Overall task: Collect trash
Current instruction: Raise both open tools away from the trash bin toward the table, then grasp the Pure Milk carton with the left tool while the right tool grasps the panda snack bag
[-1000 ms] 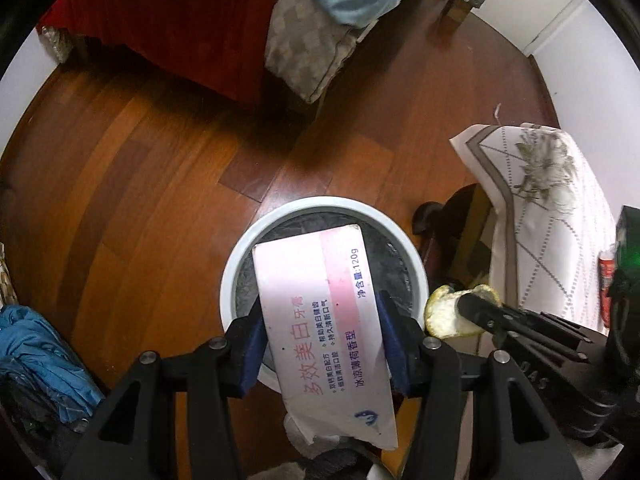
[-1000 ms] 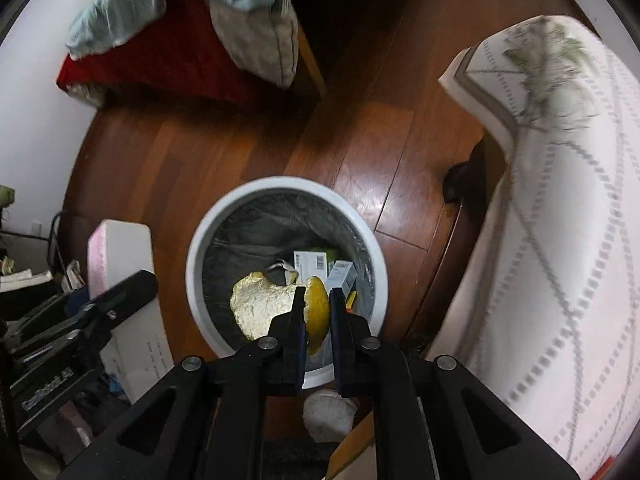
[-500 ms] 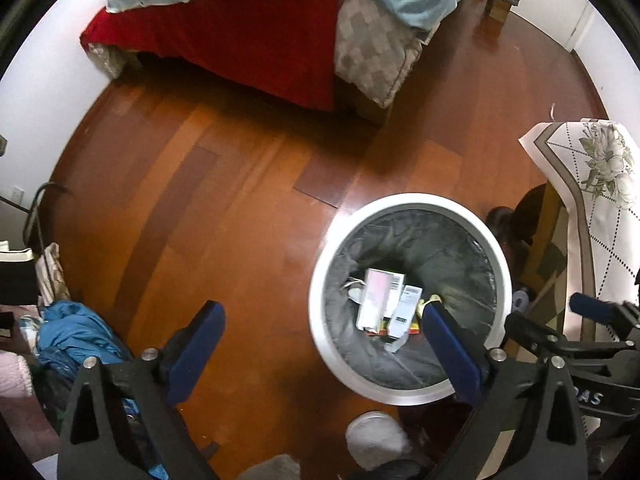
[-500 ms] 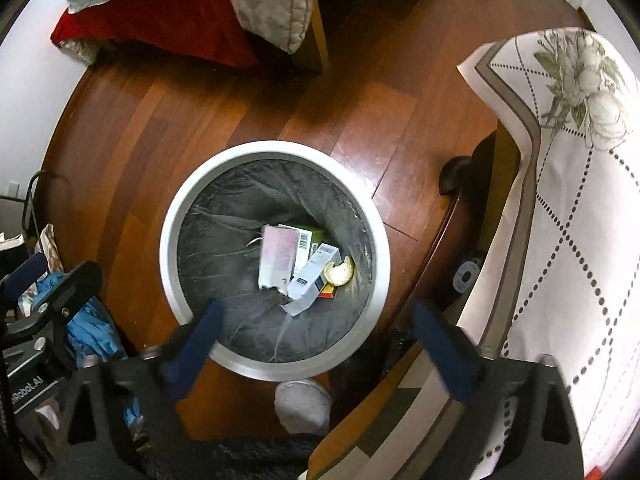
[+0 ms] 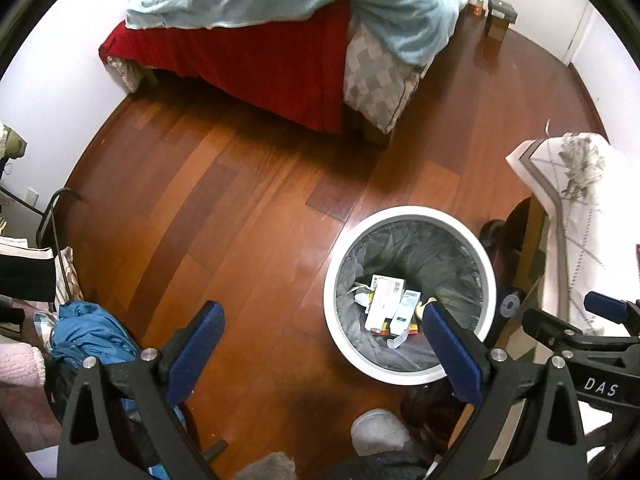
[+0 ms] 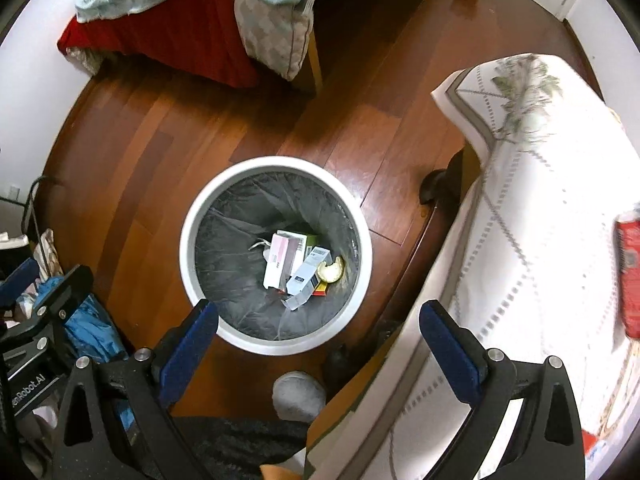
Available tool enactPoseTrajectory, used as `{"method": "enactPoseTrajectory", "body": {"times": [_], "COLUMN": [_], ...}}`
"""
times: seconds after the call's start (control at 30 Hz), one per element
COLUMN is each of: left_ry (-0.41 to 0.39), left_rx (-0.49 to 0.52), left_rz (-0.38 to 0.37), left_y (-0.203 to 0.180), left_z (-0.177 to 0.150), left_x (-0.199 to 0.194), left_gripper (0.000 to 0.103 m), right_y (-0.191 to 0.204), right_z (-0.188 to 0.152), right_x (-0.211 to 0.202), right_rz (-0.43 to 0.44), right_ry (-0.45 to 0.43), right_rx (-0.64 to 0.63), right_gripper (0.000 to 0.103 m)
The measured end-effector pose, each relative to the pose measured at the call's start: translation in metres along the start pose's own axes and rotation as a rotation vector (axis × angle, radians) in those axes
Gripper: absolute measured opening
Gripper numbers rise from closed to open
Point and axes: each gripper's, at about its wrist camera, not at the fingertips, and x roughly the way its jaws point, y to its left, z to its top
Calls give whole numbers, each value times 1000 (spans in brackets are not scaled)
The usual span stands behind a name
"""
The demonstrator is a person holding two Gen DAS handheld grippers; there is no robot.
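A round white trash bin with a grey liner stands on the wood floor. Inside lie a pink and white toothpaste box, other small boxes and a yellow fruit peel. My left gripper is open and empty, held high above the floor just left of the bin. My right gripper is open and empty, high above the bin's near edge. Each gripper shows at the edge of the other's view.
A bed with red sheet and light blue blanket stands at the back. A table with a white patterned cloth is at the right, a red packet on it. Blue clothes lie at the left. A grey slipper sits near the bin.
Both grippers opened and rose. The toothpaste box left the left gripper and the peel left the right gripper; both now lie in the bin.
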Motion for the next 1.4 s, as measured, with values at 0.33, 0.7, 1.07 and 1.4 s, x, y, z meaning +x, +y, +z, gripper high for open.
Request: {"method": "enactPoseTrajectory", "body": {"times": [0.33,0.7,1.07,1.4], "left_ry": [-108,-204,-237,-124], "left_rx": [-3,21,140,415], "left_rz": [-12,6,-113,-52], "left_y": [1,-16,-125,-266], "left_z": [-11,-38,-71,-139], "left_x": [-72,-153,-177,-100], "left_gripper": [101,101,101,101], "right_y": [-17,-52,-206,-353], "right_z": [-30,-82,-186,-349], "right_x": [-89,-185,-241,-160], "right_rz": [22,153,139,113], "right_ry": [-127,-278,-372,-192], "right_rx": [16,107,398,894], "right_gripper": [102,102,102,102]}}
